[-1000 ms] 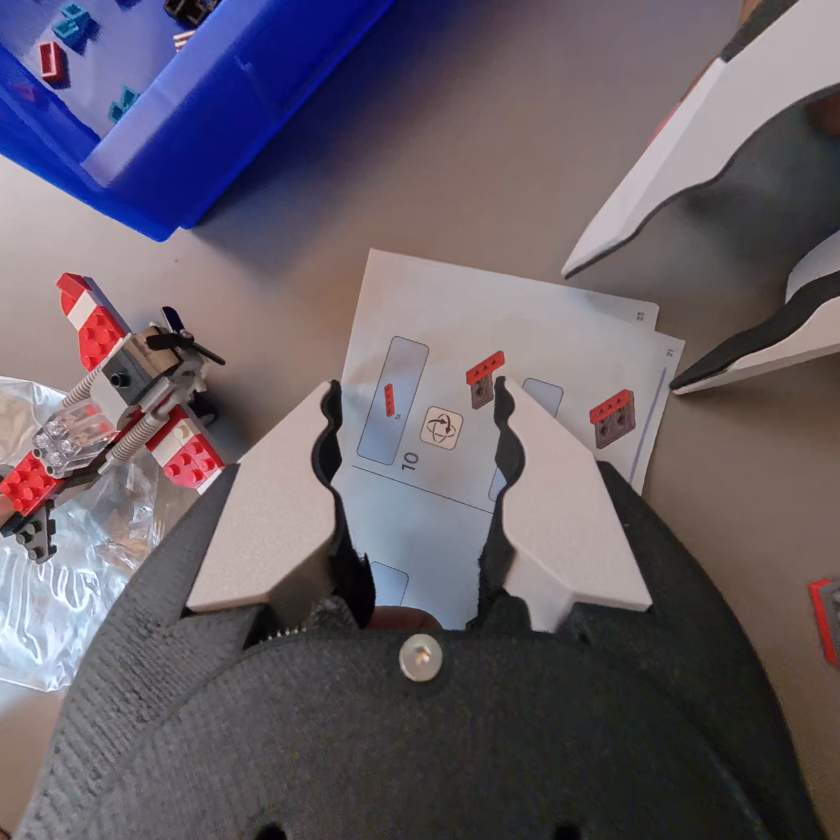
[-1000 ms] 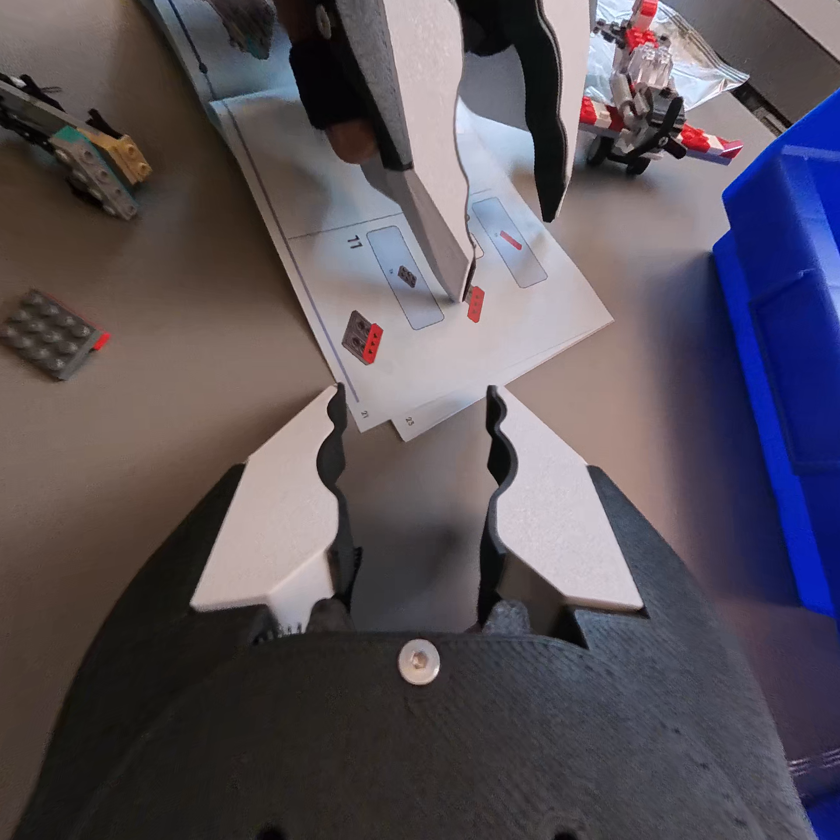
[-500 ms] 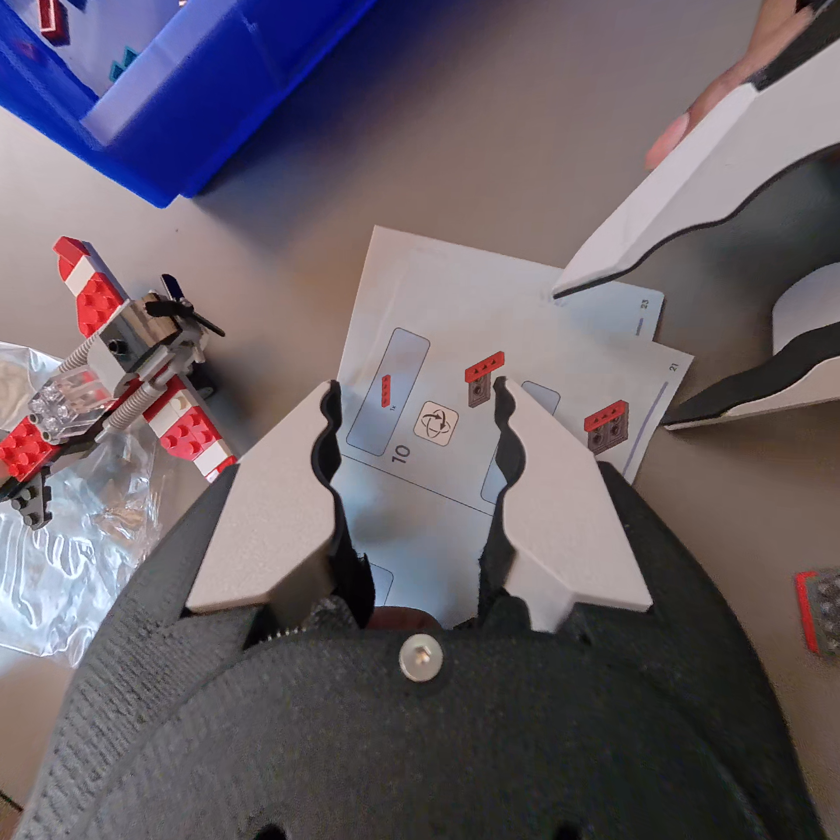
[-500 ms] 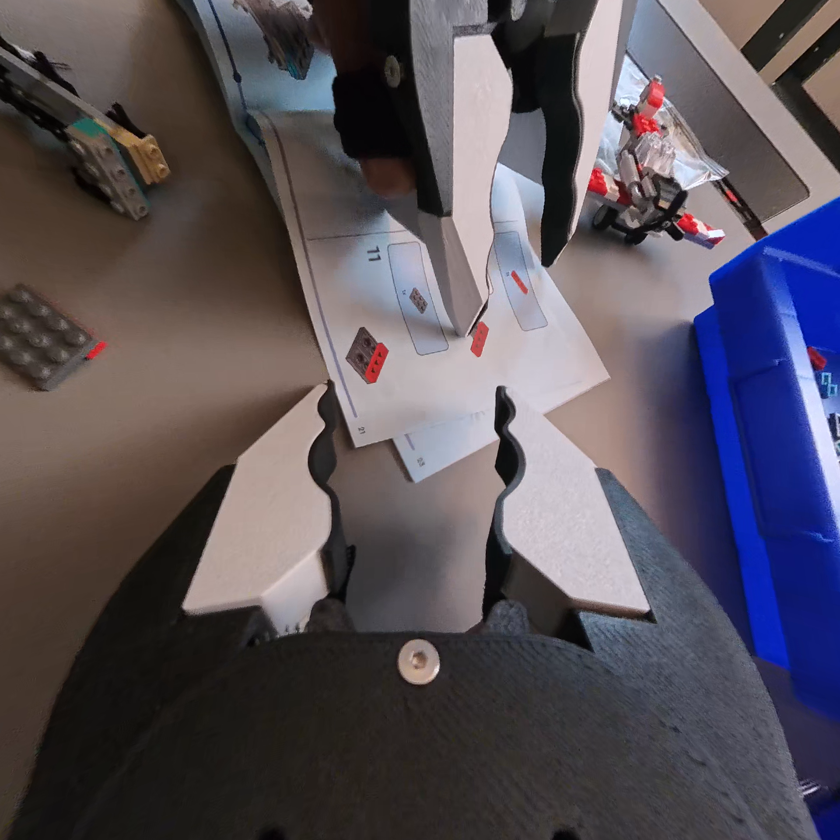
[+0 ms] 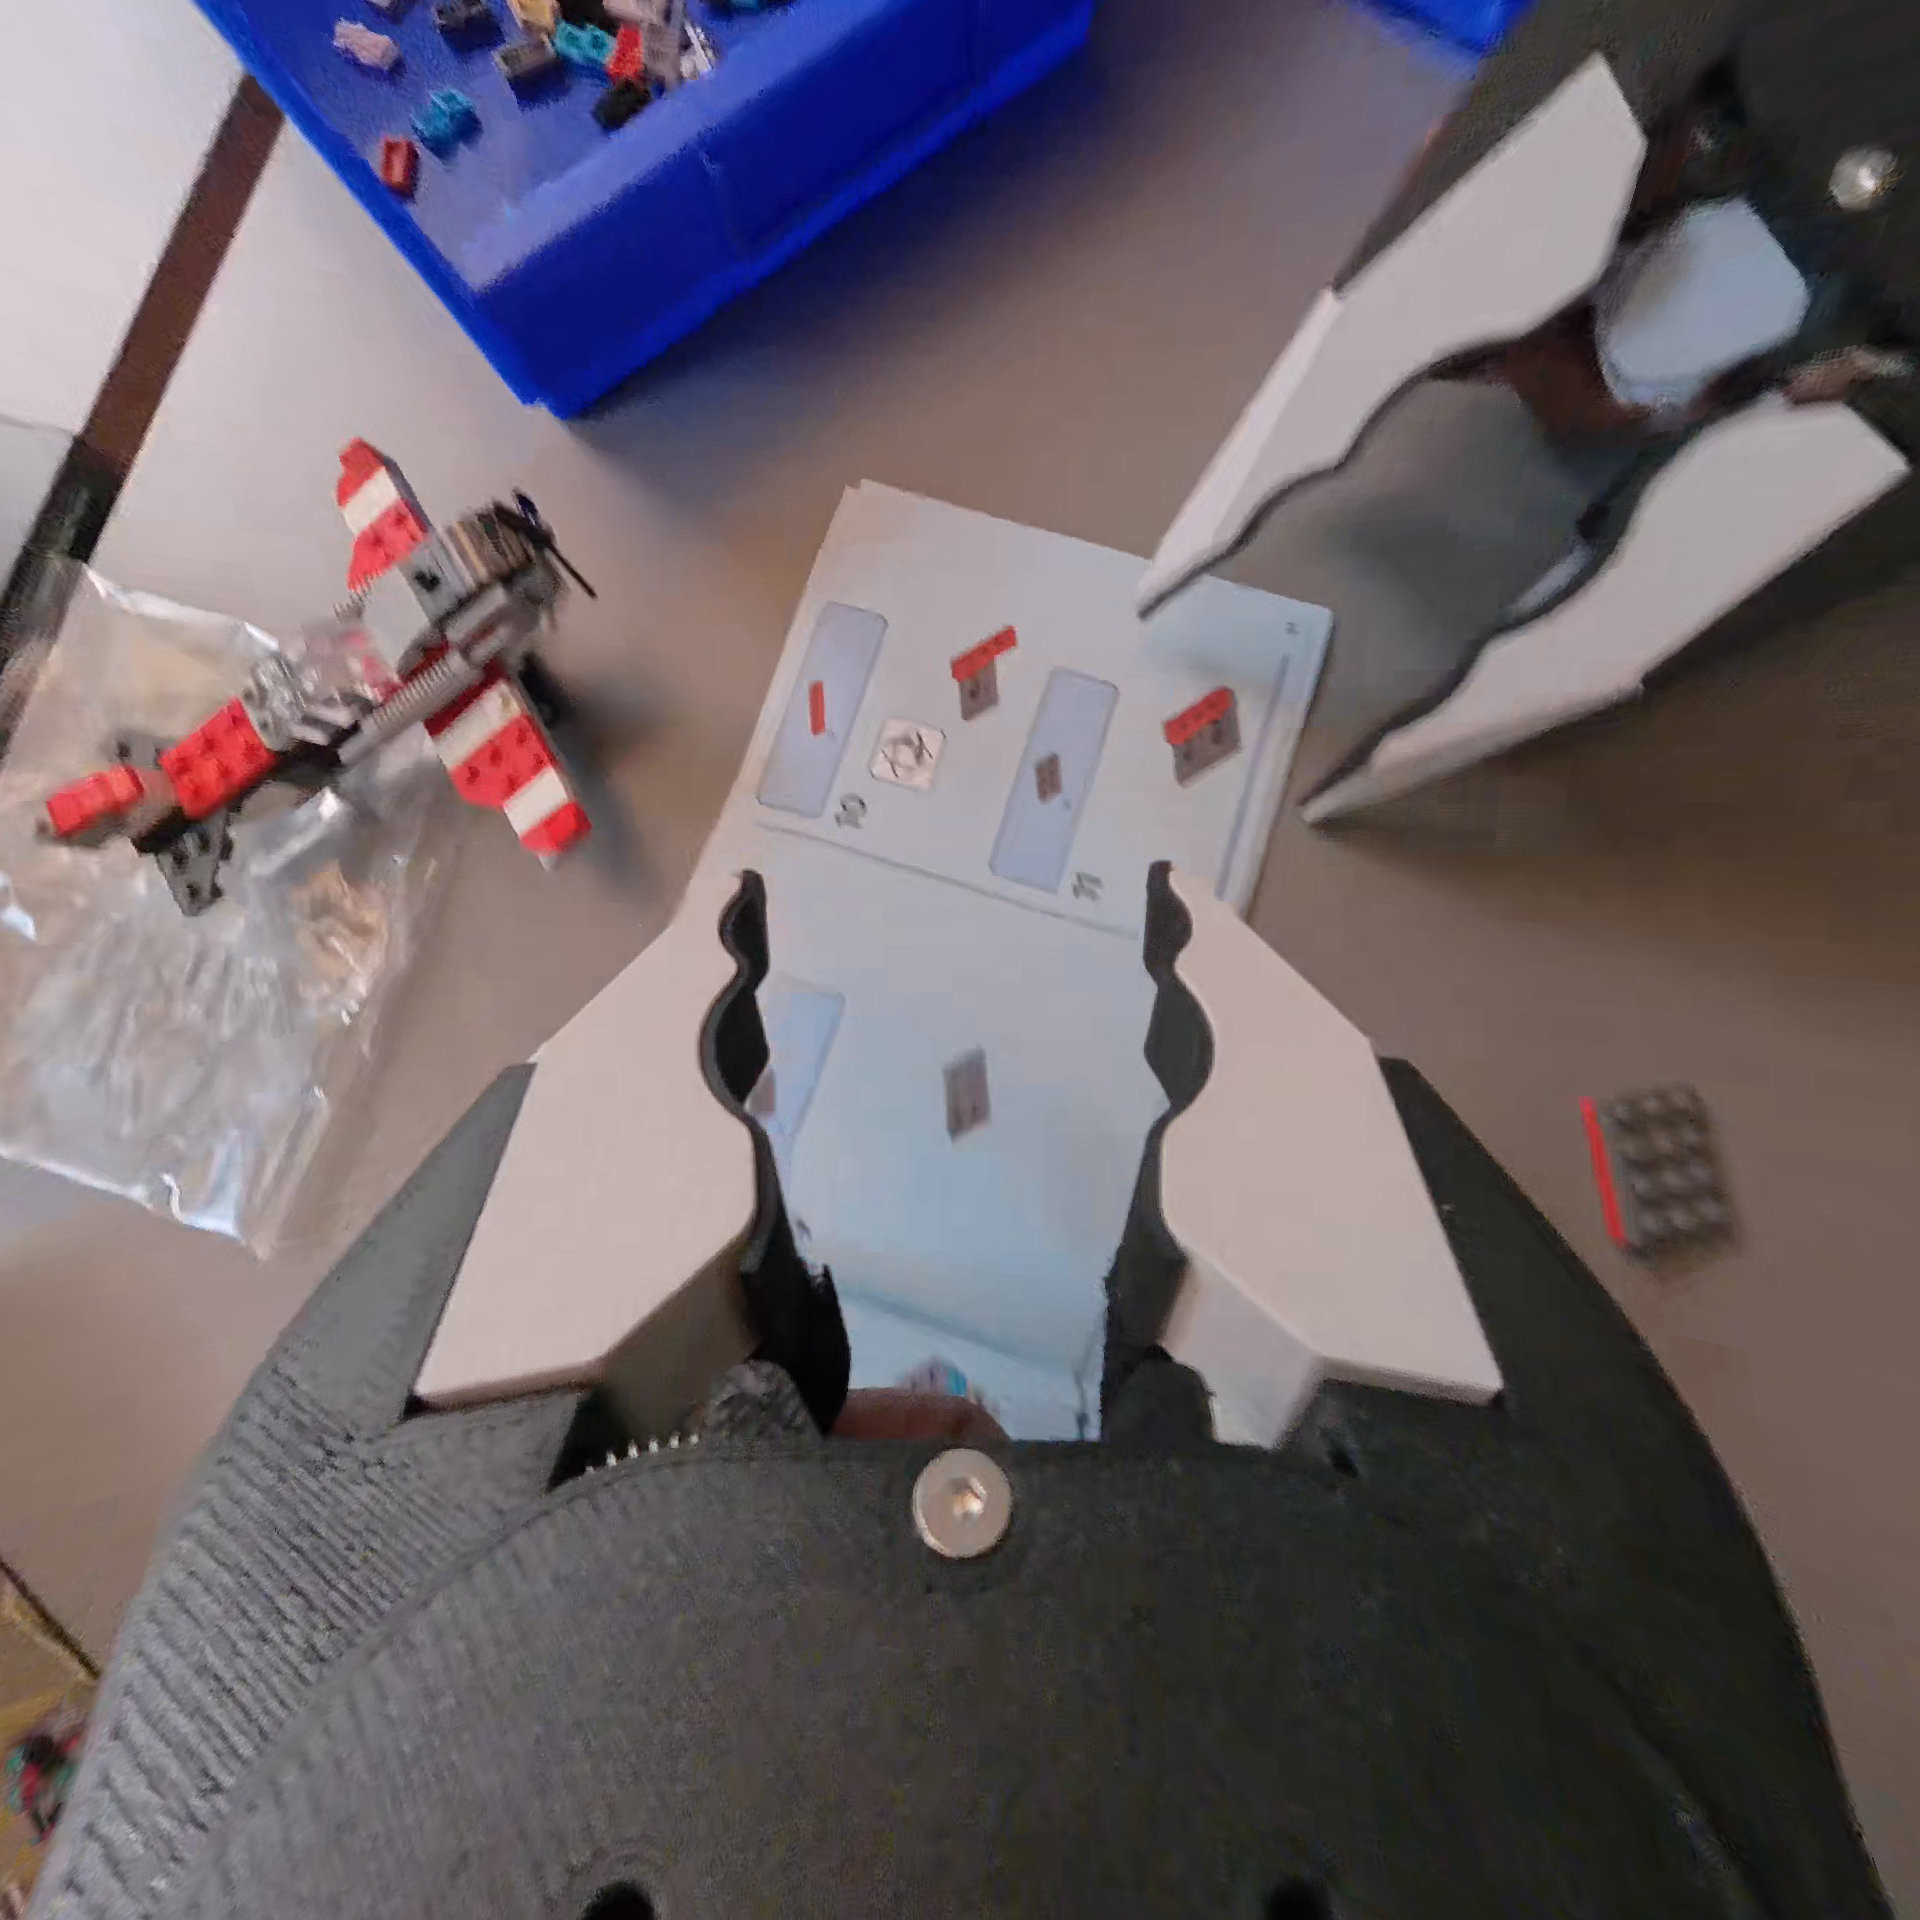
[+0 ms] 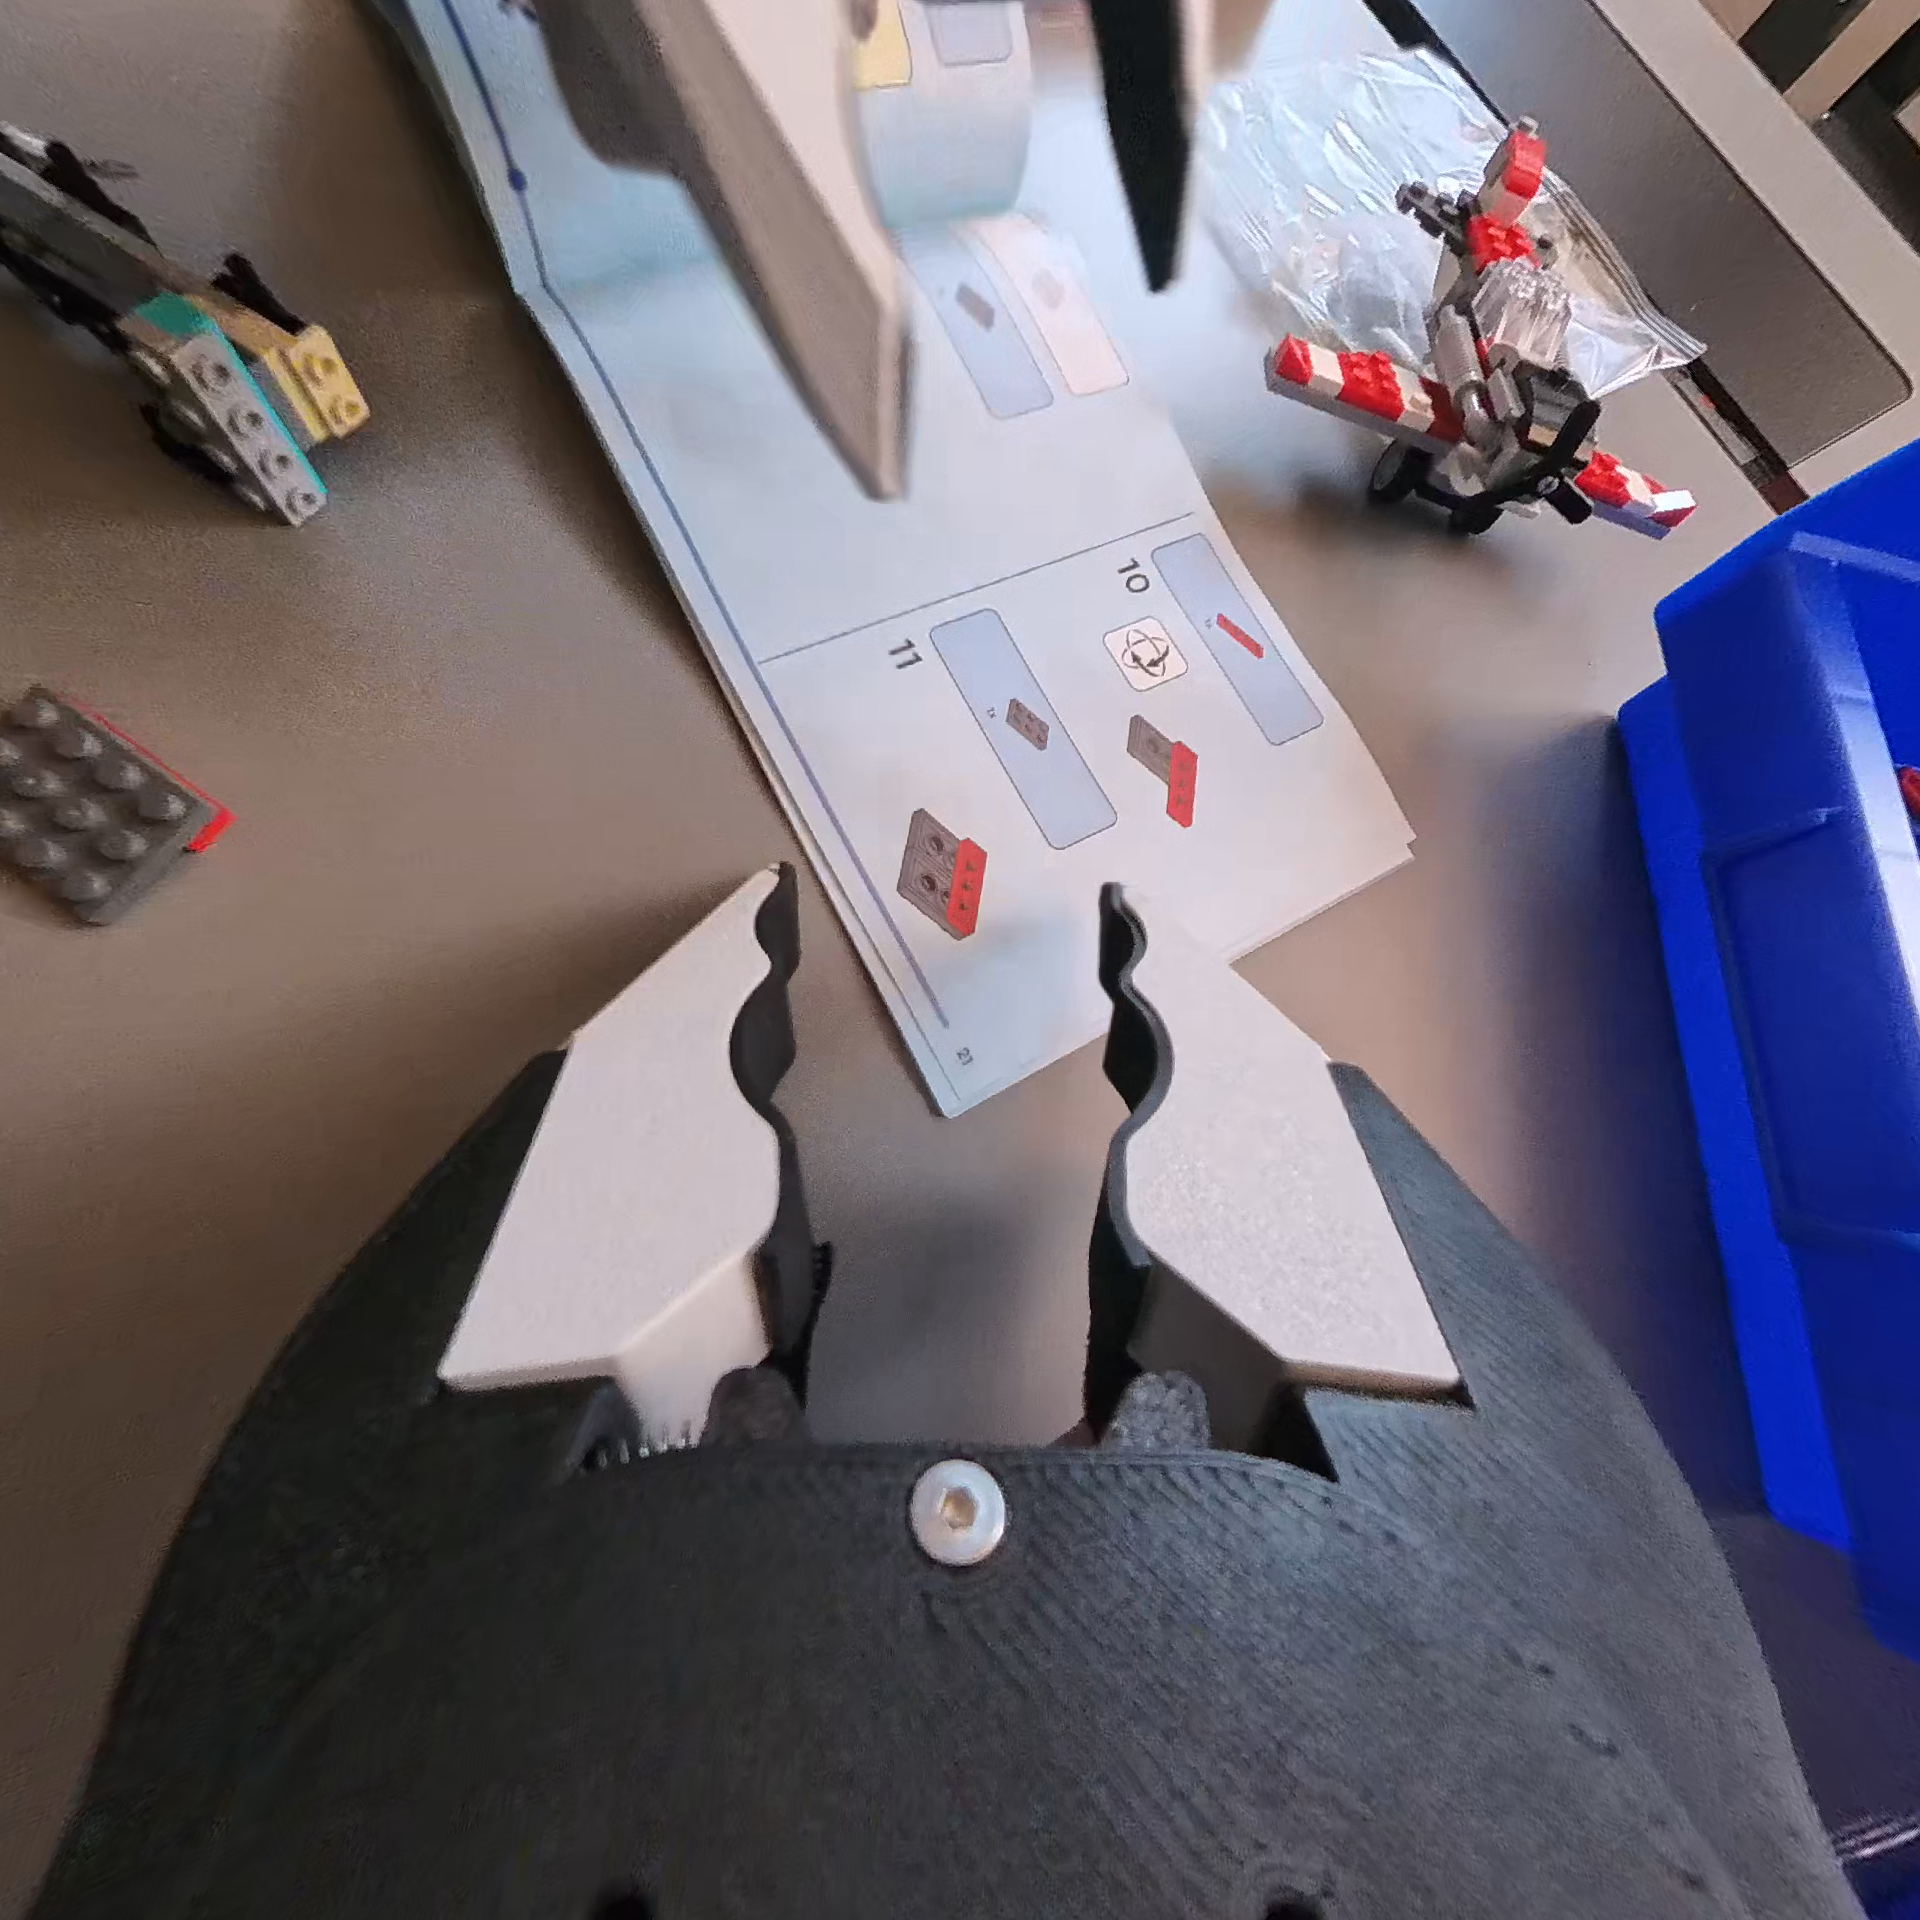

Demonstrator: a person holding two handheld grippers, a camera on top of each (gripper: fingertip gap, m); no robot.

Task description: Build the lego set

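My left gripper [image 5: 954,878] is open and empty, held above the open instruction booklet [image 5: 977,561] on the table. My right gripper [image 6: 945,883] is open and empty over the booklet's near corner [image 6: 831,582]. A dark grey studded plate with a red edge [image 5: 1668,1169] lies on the table to the right of the left gripper; in the right wrist view it [image 6: 83,810] lies at the left. A partial build of grey, teal and tan bricks [image 6: 239,395] sits at the far left. Each gripper shows in the other's view [image 5: 1226,712] [image 6: 1023,384].
A finished red-and-white plane model [image 5: 416,665] [image 6: 1475,416] stands partly on a clear plastic bag [image 5: 156,1039] [image 6: 1340,177]. A blue bin [image 5: 727,208] [image 6: 1787,935] holds several loose bricks. The table's edge runs past the bag.
My left gripper has risen and drawn back from the booklet, so more of the page and bin shows. My right gripper has moved in over the booklet's corner. Both stay open.
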